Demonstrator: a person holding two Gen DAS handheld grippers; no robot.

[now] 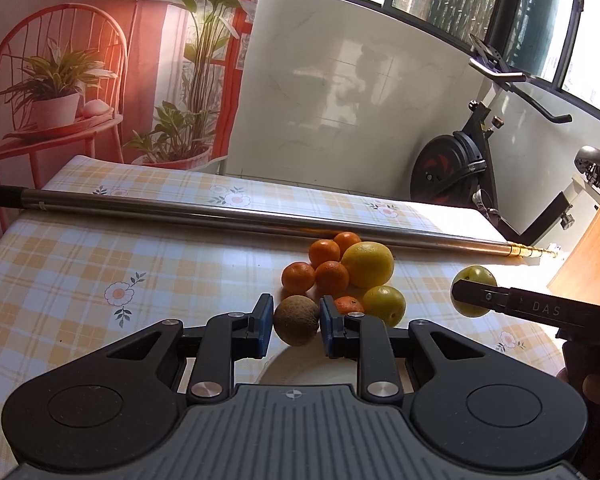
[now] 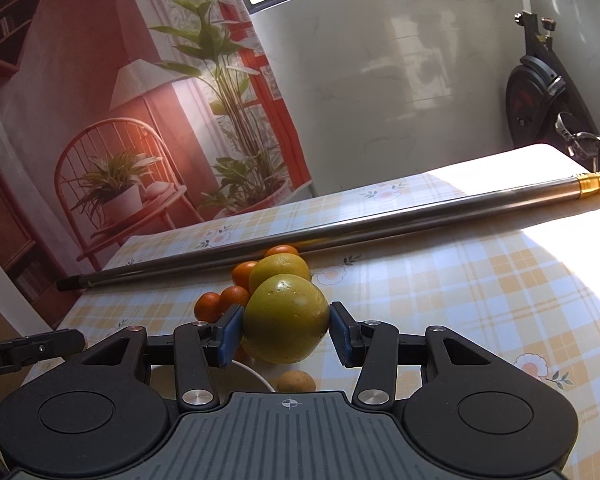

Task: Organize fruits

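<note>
We see a smooth, slightly glossy checked cloth point(image 1: 80, 264) over the bench, a polished metal pole point(image 1: 228, 216) with a brass-coloured tip, matt black plastic fingers point(image 1: 265, 326) with blue pads, and a rough brown fruit point(image 1: 296, 320).

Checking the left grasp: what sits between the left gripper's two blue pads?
A brown round fruit, seen in the left wrist view, with the left gripper closed on its sides.
</note>
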